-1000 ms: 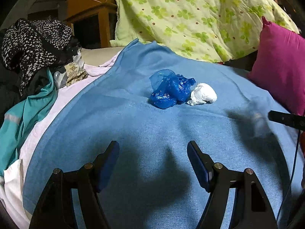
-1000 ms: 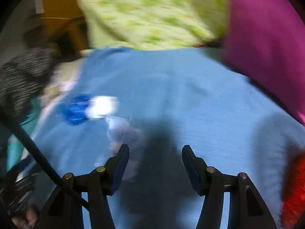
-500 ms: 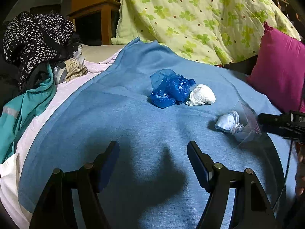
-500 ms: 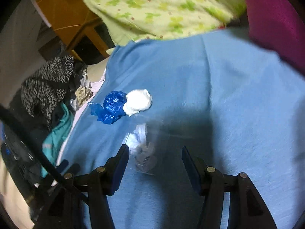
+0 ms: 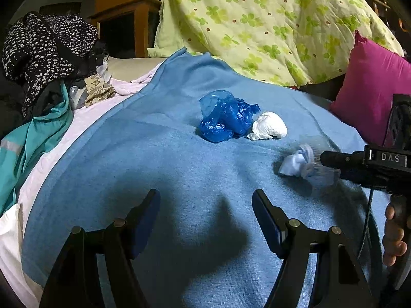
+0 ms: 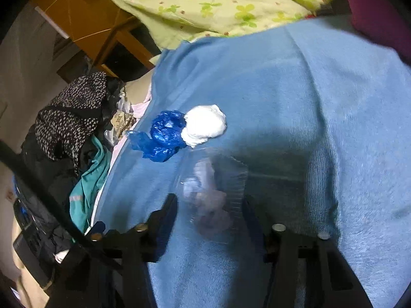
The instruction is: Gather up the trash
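Note:
On the blue blanket a crumpled blue plastic bag lies against a white paper wad. To their right lies a clear plastic bag with pale tissue inside. In the right wrist view that clear bag sits between the fingers of my right gripper, whose jaws are closing around it; the picture is blurred and I see no firm press. The blue bag and the white wad lie just beyond. My left gripper hovers open over bare blanket, short of the trash.
A pink cushion stands at the right, and a green flowered quilt is heaped behind. Clothes are piled at the left beside a wooden table. A person's hand holds the right gripper's handle.
The right gripper has dropped toward the clear bag and rolled, and its jaws have narrowed with the bag now between them. The left gripper has kept still.

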`<state>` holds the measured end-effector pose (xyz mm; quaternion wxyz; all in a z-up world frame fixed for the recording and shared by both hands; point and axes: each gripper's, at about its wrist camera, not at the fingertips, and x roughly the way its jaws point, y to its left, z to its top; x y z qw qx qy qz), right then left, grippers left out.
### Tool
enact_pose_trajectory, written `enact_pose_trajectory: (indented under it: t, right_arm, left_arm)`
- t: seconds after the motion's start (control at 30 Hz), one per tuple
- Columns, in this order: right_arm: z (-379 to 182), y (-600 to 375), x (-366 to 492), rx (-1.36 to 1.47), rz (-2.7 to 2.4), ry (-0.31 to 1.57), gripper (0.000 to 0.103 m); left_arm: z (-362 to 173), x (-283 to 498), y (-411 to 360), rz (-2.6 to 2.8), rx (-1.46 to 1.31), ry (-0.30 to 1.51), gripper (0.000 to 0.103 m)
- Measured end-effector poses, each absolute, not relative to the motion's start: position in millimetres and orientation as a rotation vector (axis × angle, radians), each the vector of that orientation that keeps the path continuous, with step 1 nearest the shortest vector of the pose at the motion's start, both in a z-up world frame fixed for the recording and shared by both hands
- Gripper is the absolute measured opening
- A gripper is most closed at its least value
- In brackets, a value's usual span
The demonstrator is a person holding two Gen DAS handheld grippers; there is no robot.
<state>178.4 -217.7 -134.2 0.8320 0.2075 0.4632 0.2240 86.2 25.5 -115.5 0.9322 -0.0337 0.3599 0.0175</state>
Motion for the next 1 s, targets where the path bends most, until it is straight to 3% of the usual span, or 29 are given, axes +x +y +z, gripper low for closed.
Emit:
enact_pose_trajectory:
  t: [0.07, 0.2, 0.3, 0.4, 0.53, 0.77, 0.8, 0.83, 1.0]
  right_arm:
    - [-124.9, -212.3, 172.4, 0.378, 0.475, 0.95, 0.035]
    - [-114.2, -201.0, 163.4, 0.248, 0.476, 0.916, 0.034]
    - [-116.0, -194.7, 161.8, 0.233, 0.505, 0.928, 0.036]
    - [-119.5, -193.2, 164.0, 0.235, 0.486, 0.936, 0.063]
    - [-127.9, -197.7, 170.6, 0.263, 0.457, 0.962, 0.065]
    - [-146.9, -202.8, 182.5, 0.35, 0.435, 1.025, 0.065]
    - [-146.1, -202.6, 181.8, 0.341, 0.429, 1.011, 0.064]
    - [-144.6, -202.4, 181.0, 0.335, 0.43, 1.001, 0.051]
    - [-131.9, -196.4, 173.5, 0.224, 0.403, 0.945, 0.051]
  left_arm:
    - [-116.2, 86.1, 24.5, 0.035, -0.063, 0.737, 0.074]
    - [-117.0, 86.1, 25.2, 0.037, -0.062, 0.74, 0.074]
    - [-117.2, 86.9, 26.0, 0.035, -0.069, 0.743, 0.074]
    - [-116.9, 86.1, 25.4, 0.031, -0.065, 0.742, 0.074]
    - [-115.3, 85.6, 28.3, 0.028, -0.084, 0.738, 0.074]
    - [-115.7, 85.3, 29.1, 0.025, -0.092, 0.742, 0.074]
    - [-115.8, 85.4, 29.2, 0.026, -0.092, 0.743, 0.074]
    - [-116.0, 85.5, 29.0, 0.026, -0.094, 0.744, 0.074]
    - [-116.3, 85.9, 28.8, 0.026, -0.094, 0.746, 0.074]
